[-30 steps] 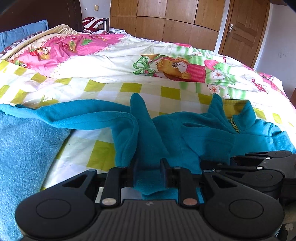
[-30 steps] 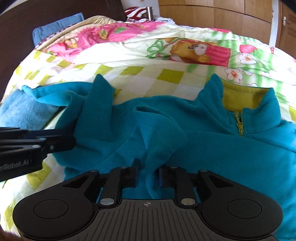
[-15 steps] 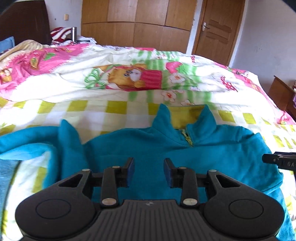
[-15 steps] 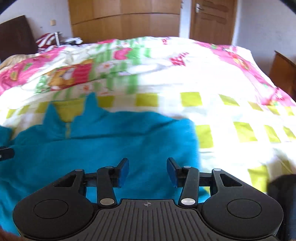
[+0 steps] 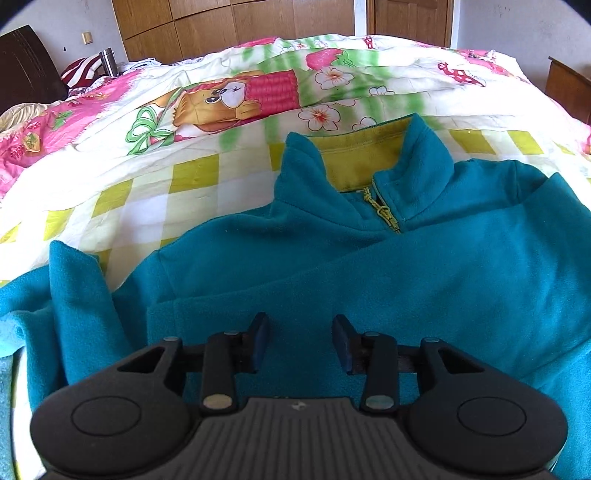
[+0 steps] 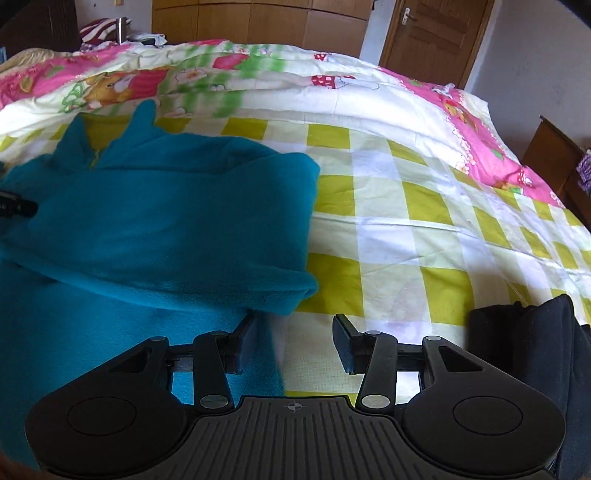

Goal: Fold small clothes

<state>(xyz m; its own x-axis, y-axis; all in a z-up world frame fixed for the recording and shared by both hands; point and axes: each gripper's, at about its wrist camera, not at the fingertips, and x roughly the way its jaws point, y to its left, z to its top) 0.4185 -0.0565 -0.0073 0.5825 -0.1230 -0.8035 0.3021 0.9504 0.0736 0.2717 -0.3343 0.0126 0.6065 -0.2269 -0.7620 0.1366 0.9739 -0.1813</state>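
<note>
- On the bed, nearest the lens: left gripper, fingers spread wide, nothing between them, hovering over the lower front of the teal fleece pullover.
- Likewise near: right gripper, fingers apart and empty, straddling the pullover's right-hand edge; left finger over teal cloth, right finger over bare checked bedsheet.
- Beside the right gripper, at the lower right corner of its view: dark garment, bunched, well apart from the pullover.
- Middle ground, left view: pullover lying face up, one sleeve folded across the chest, the other sleeve rumpled and trailing off to the left.
- Middle ground, right view: folded sleeve and shoulder stacked in a thick roll above the right gripper.
- Step in hand, by judgement: taking up the loose left sleeve or the hem for the next fold. Best done by pinching through a single layer at the cuff or seam, lifting low, laying flat across the chest, smoothing before letting go. Risk: dragging the already folded sleeve out of place.
- Farther: yellow-lined collar and short zip, pointing away from both tools.
- Farthest: cartoon-print quilt, dark headboard, wooden wardrobe, door.
</note>
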